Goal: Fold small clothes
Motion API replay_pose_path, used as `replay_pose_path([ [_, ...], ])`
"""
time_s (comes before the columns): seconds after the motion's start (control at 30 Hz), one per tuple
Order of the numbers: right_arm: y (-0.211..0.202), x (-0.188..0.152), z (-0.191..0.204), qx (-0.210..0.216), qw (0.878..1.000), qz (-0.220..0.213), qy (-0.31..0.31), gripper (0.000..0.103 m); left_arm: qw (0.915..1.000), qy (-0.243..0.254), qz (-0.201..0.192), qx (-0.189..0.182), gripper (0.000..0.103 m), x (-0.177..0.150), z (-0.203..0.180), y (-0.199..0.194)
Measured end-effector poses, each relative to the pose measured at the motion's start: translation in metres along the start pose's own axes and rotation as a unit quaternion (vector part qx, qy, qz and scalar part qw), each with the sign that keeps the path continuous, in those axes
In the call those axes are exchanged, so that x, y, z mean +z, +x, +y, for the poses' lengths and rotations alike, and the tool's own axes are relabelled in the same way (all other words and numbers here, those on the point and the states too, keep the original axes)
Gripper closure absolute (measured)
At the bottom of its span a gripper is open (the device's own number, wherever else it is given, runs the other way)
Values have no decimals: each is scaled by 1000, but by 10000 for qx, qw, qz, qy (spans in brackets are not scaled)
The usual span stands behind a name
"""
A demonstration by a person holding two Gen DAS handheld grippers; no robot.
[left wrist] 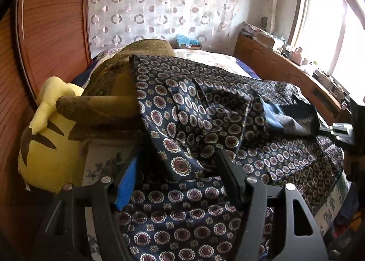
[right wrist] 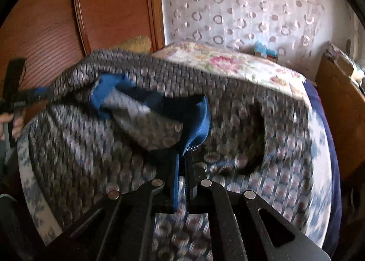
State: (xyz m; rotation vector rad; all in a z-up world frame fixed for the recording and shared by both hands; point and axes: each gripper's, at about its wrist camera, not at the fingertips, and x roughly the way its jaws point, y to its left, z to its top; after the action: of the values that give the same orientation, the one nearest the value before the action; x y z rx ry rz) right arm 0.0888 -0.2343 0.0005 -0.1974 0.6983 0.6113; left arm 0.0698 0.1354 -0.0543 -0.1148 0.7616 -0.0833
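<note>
Patterned garment (left wrist: 205, 110), dark navy with round medallion print, spread across the bed (left wrist: 219, 59) from 12 o'clock down to 6 o'clock in the left wrist view, a fold ridge running through its middle.

Left claw (left wrist: 180, 174) at 6 o'clock of its own view, standing partly open, a raised fold of the garment lying between the 2 fingers; blue pad on the left finger (left wrist: 126, 183), black right finger (left wrist: 230, 176). Cannot tell whether the pads press the cloth.

Right claw (right wrist: 183, 169) at 6 o'clock of the right wrist view, closed tight on the plain blue hem (right wrist: 198, 124) of the garment, lifting that edge so the blue lining shows. Much motion blur over the cloth here. Same claw visible at 3 o'clock in the left wrist view (left wrist: 340, 133), pinching the dark edge with lining turned over.

Left claw seen again at 9 o'clock in the right wrist view (right wrist: 37, 96), with a hand (right wrist: 13, 124) on its grip.

Yellow plush toy (left wrist: 50, 137) with dark stripes at 9 o'clock in the left wrist view, an olive-brown cushion (left wrist: 118, 87) just beside it, touching the garment's left edge. Floral bedspread (right wrist: 228, 64) at 12 o'clock, wooden wardrobe (left wrist: 52, 39) at 10 o'clock, sheer circle-print curtain (left wrist: 159, 5) at 12 o'clock, window (left wrist: 324, 28) at 2 o'clock.
</note>
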Motion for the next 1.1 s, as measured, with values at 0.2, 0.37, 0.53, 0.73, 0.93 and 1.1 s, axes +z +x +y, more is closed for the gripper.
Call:
replay_pose_path([
  [0.2,-20,-32,0,-18,9995,13,308,98,10000,-4,66,60,36,-5,3,1],
  [0.37,-45,-48,-4,-198,9992,-58,342,93,9997,-60,168,157,36,-10,9,3],
  [0.53,-72,-44,-13,-445,9975,-304,451,75,9990,-73,325,312,36,-13,13,10],
  [0.73,-75,-19,-34,-702,9943,-538,594,65,9983,-40,409,411,36,-16,12,10],
  [0.93,-37,16,-49,-969,9927,-468,554,62,9980,-73,446,450,36,-19,18,11],
  [1.1,7,37,-55,-1230,9916,-52,406,60,9978,-92,476,457,36,-22,19,13],
])
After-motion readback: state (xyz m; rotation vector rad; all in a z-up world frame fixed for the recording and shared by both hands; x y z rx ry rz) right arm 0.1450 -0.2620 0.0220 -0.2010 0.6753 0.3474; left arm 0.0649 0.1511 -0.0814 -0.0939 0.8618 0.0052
